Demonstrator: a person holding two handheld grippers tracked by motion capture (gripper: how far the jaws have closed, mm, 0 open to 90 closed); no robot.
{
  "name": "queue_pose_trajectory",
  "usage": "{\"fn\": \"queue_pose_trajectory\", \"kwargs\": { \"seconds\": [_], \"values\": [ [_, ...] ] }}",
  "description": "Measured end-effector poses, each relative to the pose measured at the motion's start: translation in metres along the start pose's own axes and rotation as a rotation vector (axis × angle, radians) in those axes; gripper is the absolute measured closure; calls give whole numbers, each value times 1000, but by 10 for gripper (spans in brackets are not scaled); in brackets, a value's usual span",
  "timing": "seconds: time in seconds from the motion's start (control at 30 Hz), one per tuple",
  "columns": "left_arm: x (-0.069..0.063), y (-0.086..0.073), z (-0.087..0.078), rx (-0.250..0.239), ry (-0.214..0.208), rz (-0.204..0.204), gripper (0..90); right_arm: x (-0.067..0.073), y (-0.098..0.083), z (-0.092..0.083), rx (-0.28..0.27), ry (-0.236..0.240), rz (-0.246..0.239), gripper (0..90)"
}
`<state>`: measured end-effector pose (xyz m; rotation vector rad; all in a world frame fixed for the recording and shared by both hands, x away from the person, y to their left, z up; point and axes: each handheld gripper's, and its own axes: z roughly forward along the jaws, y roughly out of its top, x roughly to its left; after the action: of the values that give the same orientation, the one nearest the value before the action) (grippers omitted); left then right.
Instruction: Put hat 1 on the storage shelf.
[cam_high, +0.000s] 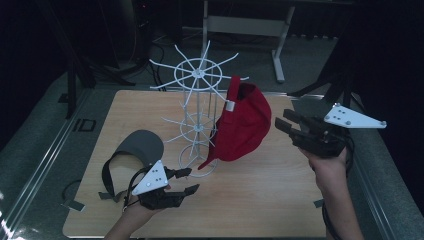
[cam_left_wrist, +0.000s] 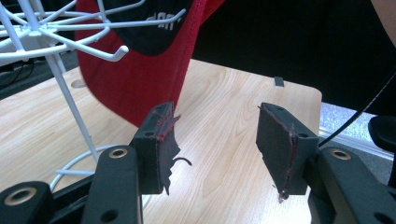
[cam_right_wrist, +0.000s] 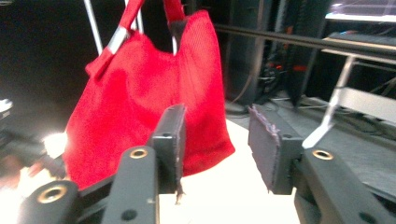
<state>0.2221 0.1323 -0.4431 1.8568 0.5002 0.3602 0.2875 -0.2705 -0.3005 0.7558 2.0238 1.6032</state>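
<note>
Right gripper (cam_high: 284, 121) is held part open and empty beside the red cap (cam_high: 244, 125) hung on the white rack (cam_high: 199, 107), over a light wood surface (cam_high: 260, 200) in a dark room.

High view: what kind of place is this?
Probably a lab recording station, not a shop: a wooden table bearing one white wire rack with a red cap, dark curtained surroundings, and a metal frame behind.

Light wooden bench (cam_high: 280, 200) with rounded corners, white wire rack (cam_high: 198, 107) standing on its round base near the middle, grey visor (cam_high: 134, 155) lying at the front left
</note>
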Motion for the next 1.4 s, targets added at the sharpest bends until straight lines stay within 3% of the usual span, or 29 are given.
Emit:
{"fn": "queue_pose_trajectory", "kwargs": {
  "seconds": [0.13, 0.33, 0.5, 0.57, 0.67, 0.83, 1.0, 1.1, 1.17, 1.4],
  "values": [
    [0, -1, -3, -1, 1, -3, 472, -2, -10, -5, 29, -10, -29, 457],
    [2, -6, -3, 7, 8, -9, 472, -7, -29, -9, 81, -23, 11, 308],
    [4, -11, -6, 14, 15, -22, 472, -15, -49, -9, 106, -39, 34, 319],
    [7, -16, -9, 11, 25, -33, 473, -17, -57, -8, 109, -70, 49, 281],
    [9, -20, -11, 10, 33, -45, 473, -22, -69, -7, 108, -52, 62, 253],
    [10, -25, -13, 16, 43, -52, 473, -31, -91, -4, 127, -58, 102, 199],
    [11, -33, -13, 27, 50, -49, 473, -36, -115, -1, 172, -90, 99, 177],
    [12, -37, -12, 37, 52, -54, 473, -41, -131, 1, 183, -74, 116, 161],
    [12, -39, -12, 41, 56, -56, 472, -44, -142, 1, 194, -107, 121, 161],
    [15, -46, -19, 38, 72, -78, 472, -49, -172, -3, 228, -143, 134, 183]
  ]
}}
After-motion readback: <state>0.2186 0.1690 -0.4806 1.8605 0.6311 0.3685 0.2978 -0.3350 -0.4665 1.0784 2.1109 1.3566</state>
